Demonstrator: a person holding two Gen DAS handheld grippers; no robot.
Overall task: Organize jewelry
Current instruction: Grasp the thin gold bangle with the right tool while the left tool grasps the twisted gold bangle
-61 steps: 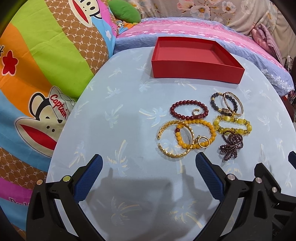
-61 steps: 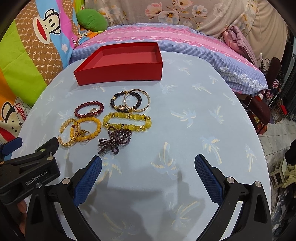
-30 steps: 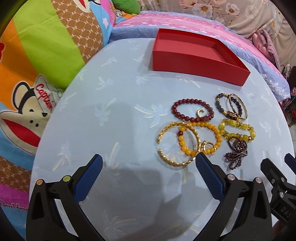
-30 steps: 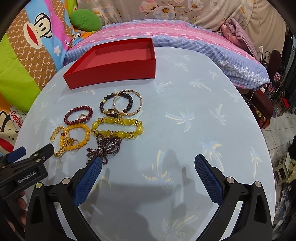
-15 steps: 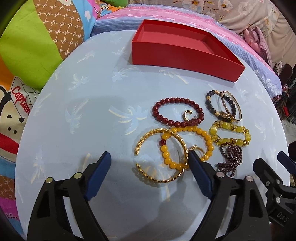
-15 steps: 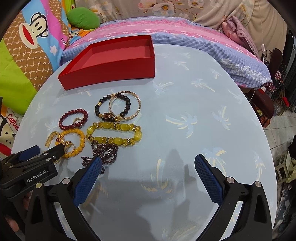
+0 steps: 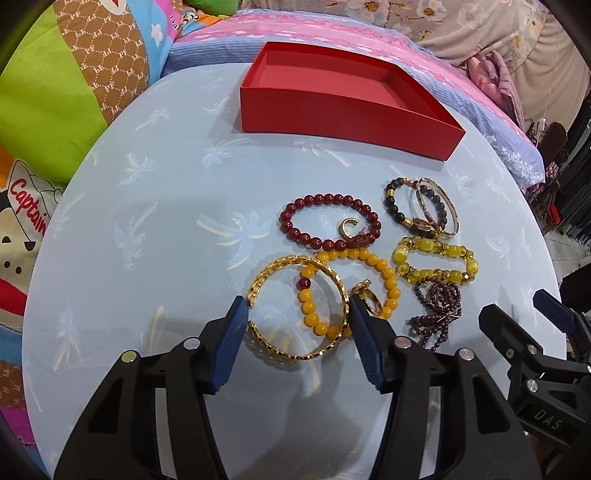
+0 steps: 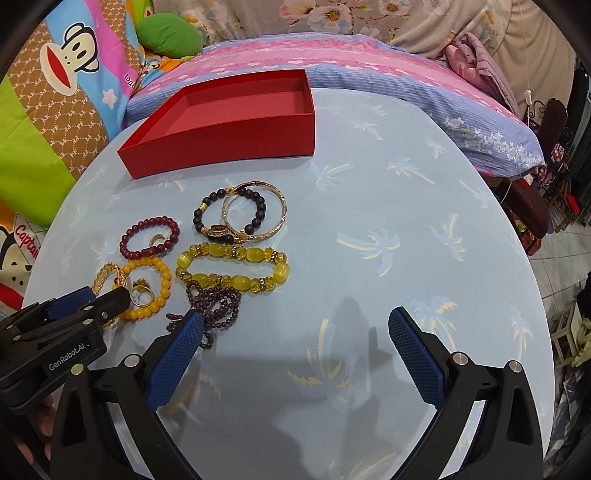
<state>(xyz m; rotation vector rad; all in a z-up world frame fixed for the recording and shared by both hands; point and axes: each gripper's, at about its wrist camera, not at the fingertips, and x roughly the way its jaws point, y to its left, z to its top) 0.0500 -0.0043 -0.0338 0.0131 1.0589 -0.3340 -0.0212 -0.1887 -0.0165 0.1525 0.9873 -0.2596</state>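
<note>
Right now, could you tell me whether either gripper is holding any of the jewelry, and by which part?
Nothing is held. The left gripper is open, its fingers straddling the gold bangle on the table; the right gripper is open over bare tablecloth.

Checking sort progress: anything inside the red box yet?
Nothing seen in the red box: its visible floor is bare in both views. The near wall hides a strip of floor along the front. All the bracelets lie on the table.

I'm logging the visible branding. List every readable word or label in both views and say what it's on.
"GenRobot.AI": on the left gripper body, right wrist view.
"DAS": on the right gripper body, left wrist view.
"Captain": on the cartoon monkey blanket, cut off at the edge.
"PF": repeated monogram on the blanket's brown patches.
Pink lettering near the green cushion: unreadable.
</note>
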